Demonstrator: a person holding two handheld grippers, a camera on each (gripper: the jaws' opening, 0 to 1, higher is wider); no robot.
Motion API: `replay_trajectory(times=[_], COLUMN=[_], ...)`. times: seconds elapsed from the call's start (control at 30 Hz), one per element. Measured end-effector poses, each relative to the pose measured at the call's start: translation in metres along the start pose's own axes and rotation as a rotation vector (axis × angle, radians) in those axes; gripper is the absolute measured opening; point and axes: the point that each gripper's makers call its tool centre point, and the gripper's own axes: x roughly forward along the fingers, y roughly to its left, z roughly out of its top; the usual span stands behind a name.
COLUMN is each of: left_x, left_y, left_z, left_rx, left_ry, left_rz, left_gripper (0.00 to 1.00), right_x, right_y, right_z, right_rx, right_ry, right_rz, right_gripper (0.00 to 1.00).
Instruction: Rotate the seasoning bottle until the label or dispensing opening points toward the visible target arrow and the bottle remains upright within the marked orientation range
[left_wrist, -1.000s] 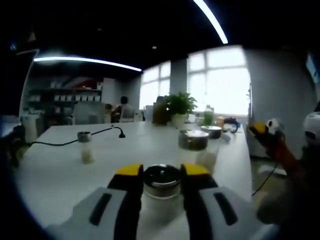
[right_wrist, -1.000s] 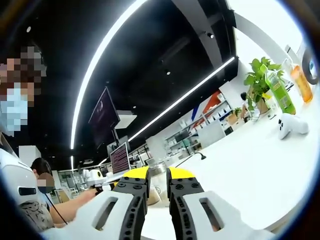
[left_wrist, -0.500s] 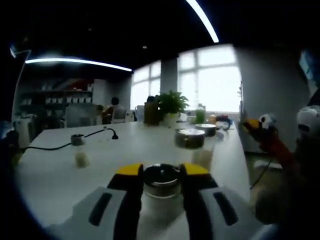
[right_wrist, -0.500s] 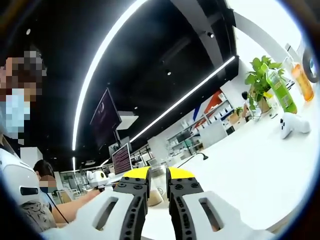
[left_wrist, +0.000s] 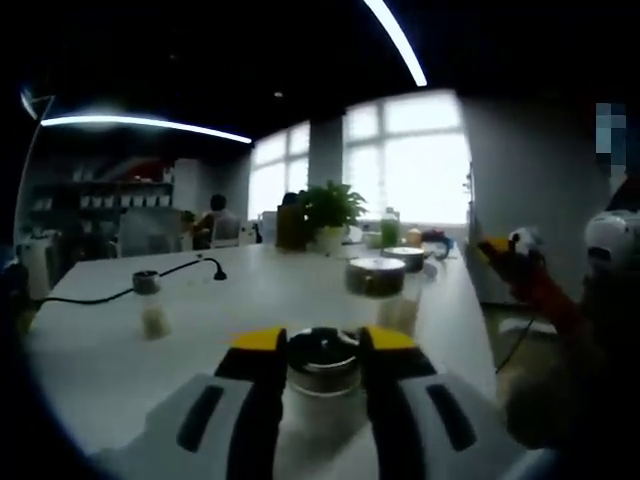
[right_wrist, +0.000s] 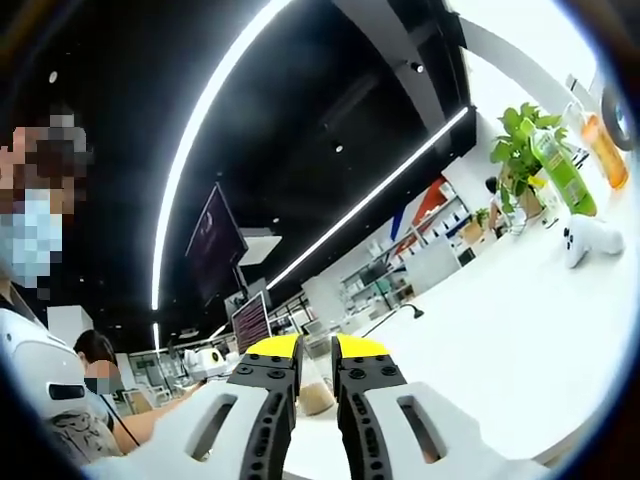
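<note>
Here the clear glass seasoning bottle with a dark metal cap (left_wrist: 323, 372) is pinched between the yellow-tipped jaws of the left tool (left_wrist: 323, 345), standing on the white worktop (left_wrist: 250, 300) with its long axis upright. The turning step appears to be in hand; next, a slow twist about that upright axis is called for, without tipping. Neither label, opening nor target arrow can be made out, so the facing cannot be told. The right tool (right_wrist: 302, 352) is held aloft, its jaws nearly pressed together, nothing gripped
</note>
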Motion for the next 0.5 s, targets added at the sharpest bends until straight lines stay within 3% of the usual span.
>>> replay_trajectory(times=[0.17, 0.23, 0.3, 0.5], left_x=[-0.003, -0.006, -0.010, -0.027], left_y=[0.001, 0.000, -0.002, -0.006], left_z=[-0.001, 0.001, 0.006, 0.027], left_rx=[-0.005, 0.002, -0.006, 0.004], left_ry=[0.004, -0.008, -0.026, -0.080], left_rz=[-0.002, 0.010, 0.018, 0.075], left_gripper=[0.32, 0.37, 0.43, 0.43], right_x=[0.000, 0.000, 0.000, 0.000], right_y=[0.002, 0.000, -0.001, 0.000], right_z=[0.000, 0.000, 0.000, 0.000], right_rx=[-0.014, -0.009, -0.002, -0.004], right_ry=[0.000, 0.000, -0.002, -0.004], right_rz=[0.002, -0.002, -0.002, -0.001], right_gripper=[0.11, 0.11, 0.12, 0.12])
